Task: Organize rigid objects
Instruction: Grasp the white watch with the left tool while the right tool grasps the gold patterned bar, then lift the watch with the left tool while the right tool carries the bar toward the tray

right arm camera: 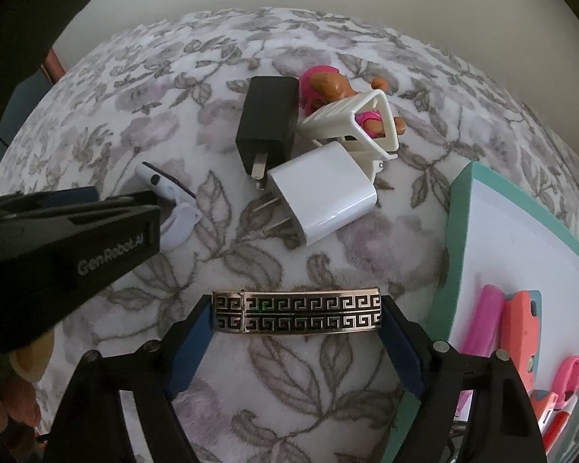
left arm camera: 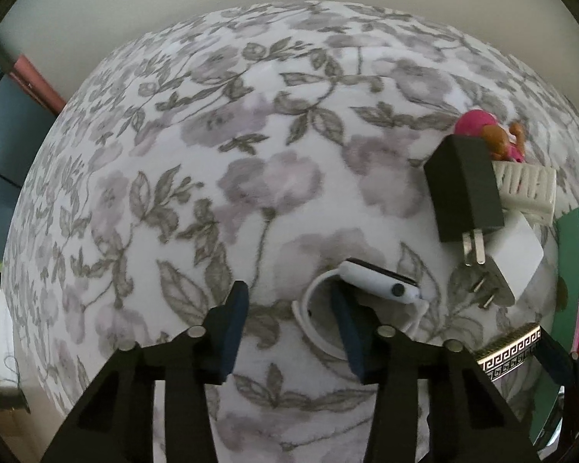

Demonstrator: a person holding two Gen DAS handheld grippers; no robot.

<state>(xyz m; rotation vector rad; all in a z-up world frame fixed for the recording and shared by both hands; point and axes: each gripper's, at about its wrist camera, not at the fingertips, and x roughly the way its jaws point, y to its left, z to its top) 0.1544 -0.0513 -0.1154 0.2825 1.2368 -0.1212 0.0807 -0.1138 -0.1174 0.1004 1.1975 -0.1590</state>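
My right gripper (right arm camera: pixel 295 314) is shut on a metal bracelet (right arm camera: pixel 297 311) with a black key pattern, held level just above the floral blanket (right arm camera: pixel 251 254); the bracelet also shows in the left wrist view (left arm camera: pixel 509 353). My left gripper (left arm camera: pixel 287 301) is open and empty, its right finger resting inside the band of a white smartwatch (left arm camera: pixel 378 279), which also shows in the right wrist view (right arm camera: pixel 166 185). A black charger (right arm camera: pixel 268 127), a white charger (right arm camera: pixel 328 193), a white toy chair (right arm camera: pixel 351 127) and a pink and brown toy figure (right arm camera: pixel 328 87) lie clustered beyond.
A teal-rimmed white tray (right arm camera: pixel 457 200) stands at the right and holds pink and coral items (right arm camera: pixel 513 320). The blanket (left arm camera: pixel 212 154) stretches left and far. A wall rises behind it.
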